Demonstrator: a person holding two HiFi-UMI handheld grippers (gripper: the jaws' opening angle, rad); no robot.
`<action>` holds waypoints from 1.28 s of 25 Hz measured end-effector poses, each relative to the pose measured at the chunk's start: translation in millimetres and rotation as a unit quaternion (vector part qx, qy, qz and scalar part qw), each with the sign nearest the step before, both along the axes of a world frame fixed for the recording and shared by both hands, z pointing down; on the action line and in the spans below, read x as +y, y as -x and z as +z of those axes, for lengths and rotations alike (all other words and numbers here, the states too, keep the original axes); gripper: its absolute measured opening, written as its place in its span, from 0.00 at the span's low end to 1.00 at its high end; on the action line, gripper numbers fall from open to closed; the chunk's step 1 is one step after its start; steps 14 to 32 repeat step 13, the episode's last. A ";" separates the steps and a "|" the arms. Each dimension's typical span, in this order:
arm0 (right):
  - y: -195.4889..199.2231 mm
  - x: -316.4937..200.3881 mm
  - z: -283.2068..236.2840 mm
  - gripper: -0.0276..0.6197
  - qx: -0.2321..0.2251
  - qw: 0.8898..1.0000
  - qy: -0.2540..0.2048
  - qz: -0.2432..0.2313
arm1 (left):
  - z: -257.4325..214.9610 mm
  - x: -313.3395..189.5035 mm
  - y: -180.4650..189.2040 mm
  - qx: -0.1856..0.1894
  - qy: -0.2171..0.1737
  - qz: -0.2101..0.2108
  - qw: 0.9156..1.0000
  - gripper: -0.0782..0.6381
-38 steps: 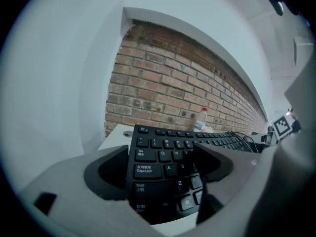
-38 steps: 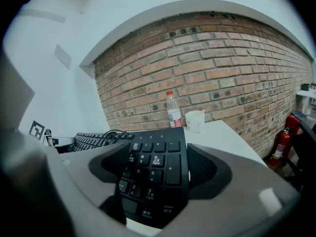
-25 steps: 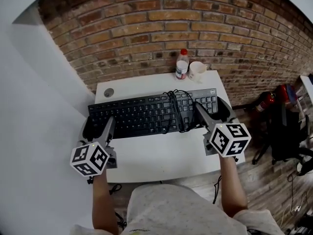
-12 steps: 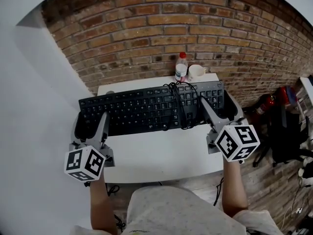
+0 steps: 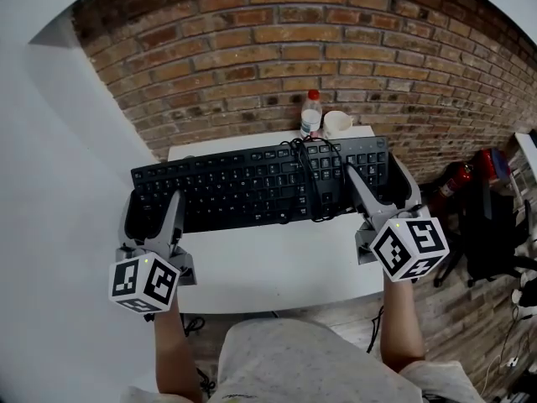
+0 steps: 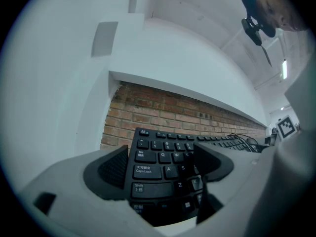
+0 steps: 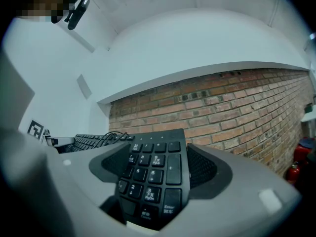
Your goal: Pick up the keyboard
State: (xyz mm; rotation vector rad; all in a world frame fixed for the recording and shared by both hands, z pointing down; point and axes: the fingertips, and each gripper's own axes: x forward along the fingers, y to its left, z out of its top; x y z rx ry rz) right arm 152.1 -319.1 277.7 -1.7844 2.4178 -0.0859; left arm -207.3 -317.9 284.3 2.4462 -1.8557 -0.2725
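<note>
Jaws of the left gripper (image 5: pixel 153 217), at lower left of the head view, stand wide and grip the left end of the keyboard (image 5: pixel 252 187); the outer jaw sits by the short edge and the inner one lies over the keys; the left gripper view shows the Caps Lock and Shift keys between them. The keyboard spans the middle of the frame, level, held up off the white counter (image 5: pixel 277 267) between both grippers; a black cable (image 5: pixel 312 179) lies coiled on its right half. Behind it, at upper centre by the brick wall (image 5: pixel 252 57), a red-capped bottle (image 5: pixel 311 114) stands just beside a white cup (image 5: pixel 338 122). At lower right, the right gripper (image 5: pixel 384 190) has its jaws closed on the number-pad end.
</note>
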 end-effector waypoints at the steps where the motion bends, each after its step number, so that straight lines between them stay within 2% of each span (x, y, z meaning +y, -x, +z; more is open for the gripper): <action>1: -0.4 -0.6 0.6 0.62 0.000 1.000 0.001 0.000 | 0.8 -0.2 -0.2 0.001 0.001 0.000 1.000 0.68; 32: 0.5 -2.5 -1.8 0.62 -0.002 1.000 0.009 -0.003 | -1.1 0.9 1.1 0.000 0.005 -0.006 1.000 0.68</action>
